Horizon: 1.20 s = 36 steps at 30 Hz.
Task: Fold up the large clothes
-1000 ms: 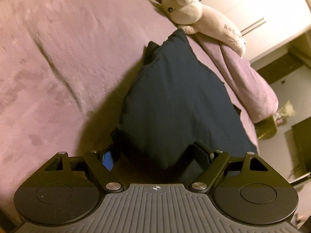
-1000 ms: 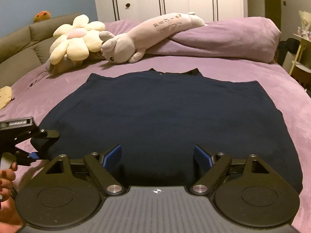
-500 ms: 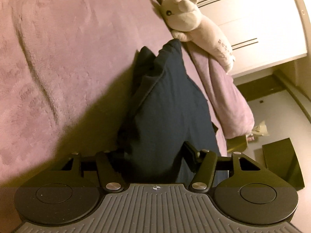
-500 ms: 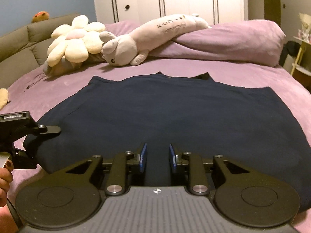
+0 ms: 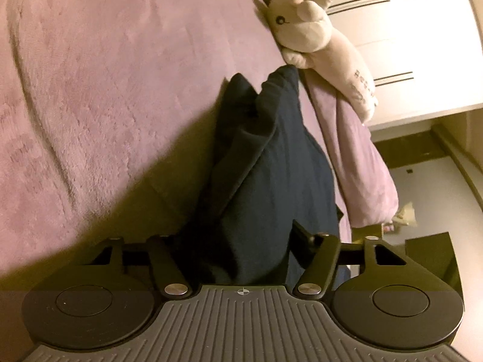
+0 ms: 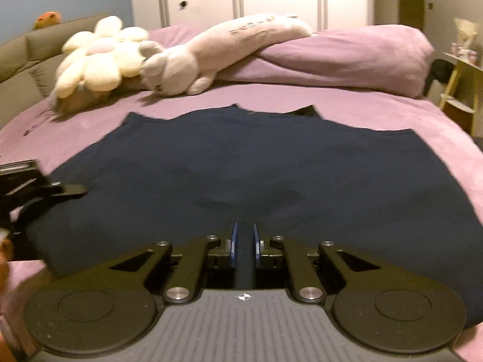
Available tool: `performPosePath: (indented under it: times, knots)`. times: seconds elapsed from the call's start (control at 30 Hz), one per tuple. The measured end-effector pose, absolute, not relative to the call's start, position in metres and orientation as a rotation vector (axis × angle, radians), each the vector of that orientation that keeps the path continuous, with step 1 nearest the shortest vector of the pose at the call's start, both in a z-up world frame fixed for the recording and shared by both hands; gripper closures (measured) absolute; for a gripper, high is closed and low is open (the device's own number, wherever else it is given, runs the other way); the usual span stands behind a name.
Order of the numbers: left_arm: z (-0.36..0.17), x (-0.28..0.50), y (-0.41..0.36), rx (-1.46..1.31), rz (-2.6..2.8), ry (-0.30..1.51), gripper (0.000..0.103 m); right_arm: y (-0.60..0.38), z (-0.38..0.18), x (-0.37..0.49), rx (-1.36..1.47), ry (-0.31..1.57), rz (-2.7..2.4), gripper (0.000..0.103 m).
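Observation:
A dark navy garment (image 6: pixel 271 166) lies spread flat on the purple bed (image 6: pixel 422 114). My right gripper (image 6: pixel 244 230) is at the middle of its near hem. Its jaws are closing, blue pads almost together with a fold of the cloth pinched between them. My left gripper (image 5: pixel 232 235) holds the garment's left edge. Bunched navy cloth (image 5: pixel 271 175) fills the gap between its fingers and rises in a ridge ahead. In the right wrist view the left gripper (image 6: pixel 60 190) shows at the left, one finger lying on top of the cloth.
A long pale plush animal (image 6: pixel 187 63) and a cream flower cushion (image 6: pixel 99 57) lie at the head of the bed beside a rolled purple duvet (image 6: pixel 347 57). White wardrobe doors stand behind. A small shelf (image 6: pixel 462 90) stands off the bed's right side. A person's hand (image 6: pixel 4 256) shows at the left edge.
The right gripper's pads went from wide apart to nearly together on the hem. The left gripper narrowed on the garment's edge and rolled, and the cloth there bunched up into a ridge.

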<state>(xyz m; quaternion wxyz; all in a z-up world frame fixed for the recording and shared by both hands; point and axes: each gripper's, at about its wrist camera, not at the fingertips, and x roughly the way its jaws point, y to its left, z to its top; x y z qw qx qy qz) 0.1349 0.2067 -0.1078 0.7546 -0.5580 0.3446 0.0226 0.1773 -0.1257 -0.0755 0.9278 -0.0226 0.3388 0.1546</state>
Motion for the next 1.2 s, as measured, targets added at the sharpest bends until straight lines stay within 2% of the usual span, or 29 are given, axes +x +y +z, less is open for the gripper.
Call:
performPosePath:
  times: [0.13, 0.33, 0.47, 0.57, 0.77, 0.93, 1.07, 1.2]
  knots:
    - [-0.090, 0.136, 0.202, -1.151, 0.043, 0.742, 0.048, -0.126, -0.089, 0.186, -0.062, 0.735, 0.301, 0.098]
    - [-0.057, 0.138, 0.189, -1.024, 0.027, 0.705, 0.052, -0.118, -0.092, 0.183, -0.124, 0.728, 0.312, 0.100]
    - [-0.040, 0.138, 0.183, -0.963, 0.021, 0.695, 0.053, -0.123, -0.085, 0.169, -0.102, 0.690, 0.311, 0.100]
    - [-0.037, 0.138, 0.178, -0.933, 0.014, 0.703, 0.053, -0.124, -0.100, 0.173, -0.094, 0.746, 0.338, 0.100]
    - [-0.036, 0.135, 0.178, -0.932, 0.036, 0.709, 0.053, -0.126, -0.087, 0.168, -0.049, 0.729, 0.341, 0.100]
    - [-0.027, 0.141, 0.167, -0.875, 0.040, 0.718, 0.053, -0.126, -0.102, 0.170, -0.050, 0.769, 0.363, 0.100]
    - [-0.011, 0.143, 0.154, -0.806, 0.030, 0.699, 0.054, -0.141, -0.097, 0.181, 0.038, 0.806, 0.411, 0.100]
    - [0.009, 0.143, 0.145, -0.748, 0.004, 0.679, 0.055, -0.171, -0.082, 0.175, 0.167, 0.759, 0.386, 0.099]
